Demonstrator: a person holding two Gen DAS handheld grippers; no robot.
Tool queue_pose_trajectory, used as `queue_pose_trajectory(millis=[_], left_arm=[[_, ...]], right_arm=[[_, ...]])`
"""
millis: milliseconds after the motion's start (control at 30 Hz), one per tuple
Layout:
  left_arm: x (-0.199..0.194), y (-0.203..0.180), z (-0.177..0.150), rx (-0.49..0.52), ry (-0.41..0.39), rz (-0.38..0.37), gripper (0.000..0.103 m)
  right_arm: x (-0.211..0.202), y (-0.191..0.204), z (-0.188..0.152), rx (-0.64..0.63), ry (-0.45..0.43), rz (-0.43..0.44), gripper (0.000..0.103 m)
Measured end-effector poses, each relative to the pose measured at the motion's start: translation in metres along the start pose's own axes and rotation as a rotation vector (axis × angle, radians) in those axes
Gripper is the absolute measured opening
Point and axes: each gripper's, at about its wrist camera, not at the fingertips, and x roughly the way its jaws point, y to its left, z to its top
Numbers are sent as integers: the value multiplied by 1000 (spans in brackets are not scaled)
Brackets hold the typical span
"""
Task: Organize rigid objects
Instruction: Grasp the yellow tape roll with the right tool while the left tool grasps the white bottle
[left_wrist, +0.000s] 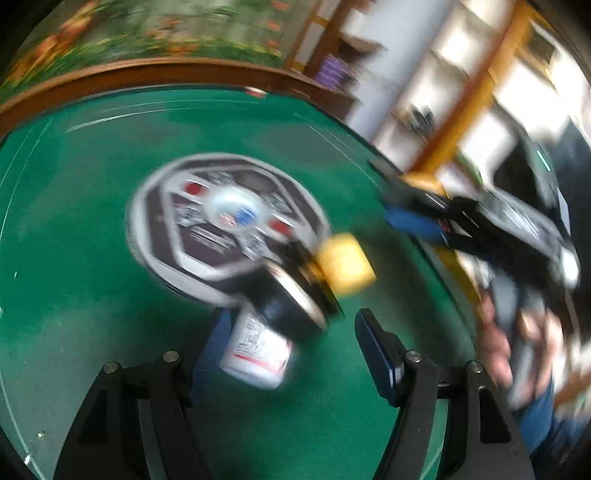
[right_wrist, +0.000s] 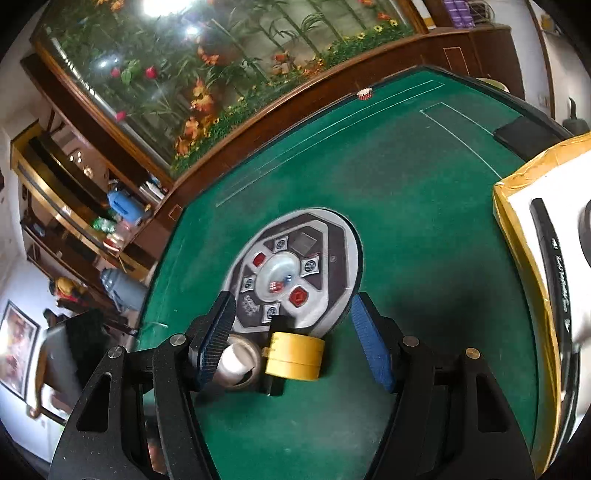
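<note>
— Standing here on the left side, what are you making of it?

— The left gripper (left_wrist: 291, 347) is hanging over the green table (left_wrist: 74, 221) with its jaws standing wide apart, gripping nothing. A white bottle (left_wrist: 258, 350) is lying between them, close against the left finger; the blur is stopping me from saying whether it is touching. Just beyond it a black tape roll (left_wrist: 291, 306) is sitting, and past that a yellow tape roll (left_wrist: 345, 264), all at the rim of the round dice console (left_wrist: 221, 218) in the table's middle. The right gripper (left_wrist: 417, 221) is showing at the right, a hand (left_wrist: 509, 354) carrying it.

— And from the other side?

— The right gripper (right_wrist: 295, 339) is also gaping, jaws apart and empty, and the yellow tape roll (right_wrist: 294, 355) is lying in the gap, clear of both pads. The white bottle (right_wrist: 233, 361) is poking out beside the left finger. To the right a yellow-edged box (right_wrist: 517, 236) is waiting with a black pen (right_wrist: 552, 258) already in it.

— So which step?

— I'd say they are picking the next pieces to collect, each hand lining up on one. Next, each needs to settle lower, centre its item and close squarely; the rolls could slip away if pinched off-centre.

— The room?

— A planted glass tank (right_wrist: 221, 74) in dark wood is running behind the table, with cluttered shelves (right_wrist: 92, 206) to the left.
</note>
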Motion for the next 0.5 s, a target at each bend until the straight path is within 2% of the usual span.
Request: queue_pose_trajectory(millis=[67,133,300,367,400,433,500], left_arm=[[-2,-27,-8,123,17,-13,70],[0,-39,-10,168,20,7,71],[22,-32,-10,48,43,95,71],[30,-30,-11,23,49,161,69],[30,-31,-11,25,35,185,64],[29,-30,-11,26,37,201,53],[28,-30,-11,29,39,255,40]], right_arm=[[3,-7,-5,-4,1,-13,66],[6,-12,-5,3,15,-25,66],[-7,-15,0,-6,-1,-29,66],[-7,-10,-1,-26,0,-28,66],[-6,-9,-1,-35,1,-33,66],[-7,-8,-1,-43,-1,-50,66],[-9,-8,-3,-51,-4,-84,66]])
